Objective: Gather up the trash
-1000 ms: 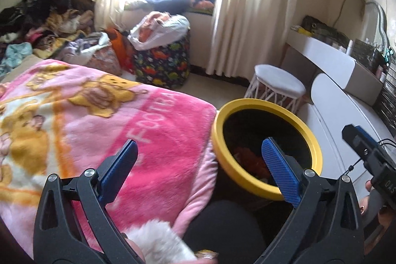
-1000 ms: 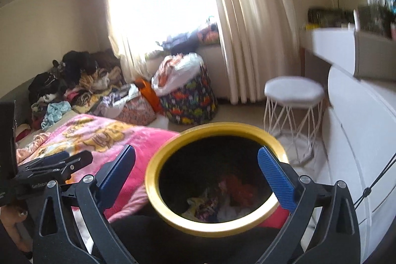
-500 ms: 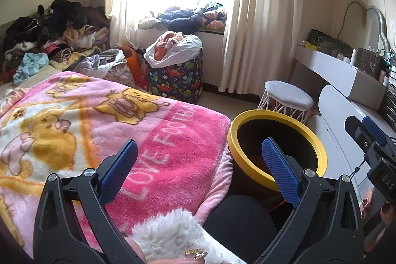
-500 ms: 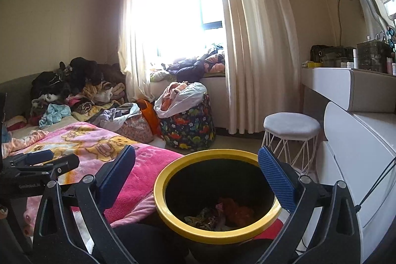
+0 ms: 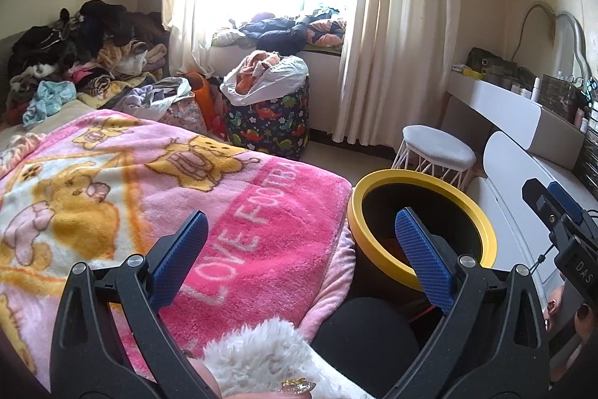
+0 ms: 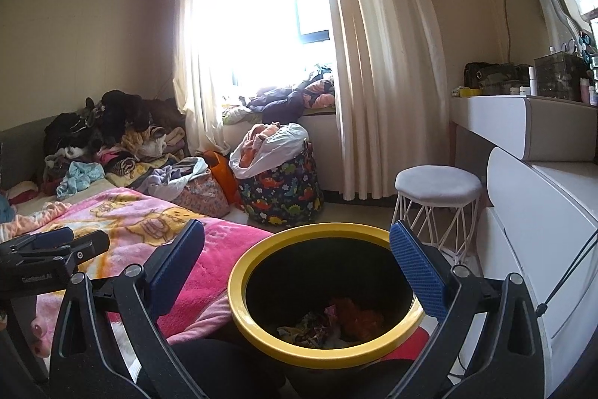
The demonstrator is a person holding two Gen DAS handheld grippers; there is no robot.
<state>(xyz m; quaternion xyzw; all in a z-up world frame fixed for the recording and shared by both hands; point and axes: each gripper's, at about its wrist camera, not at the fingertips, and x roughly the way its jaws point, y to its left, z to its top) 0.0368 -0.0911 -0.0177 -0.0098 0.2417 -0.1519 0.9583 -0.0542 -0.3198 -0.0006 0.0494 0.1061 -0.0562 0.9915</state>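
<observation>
Your bin [image 6: 239, 290] stands upright, mouth up (crumpled trash [image 6: 336, 320] inside); both left tongs [image 5: 299, 249] and right tongs [image 6: 297, 264] gape wide, holding nothing.

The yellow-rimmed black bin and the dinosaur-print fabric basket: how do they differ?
The yellow-rimmed black bin is rigid, plain and holds only a little trash at its bottom. The dinosaur-print fabric basket is soft, patterned and overfilled, with a white bag bulging out. Both are round, open-topped and on the floor.
</observation>
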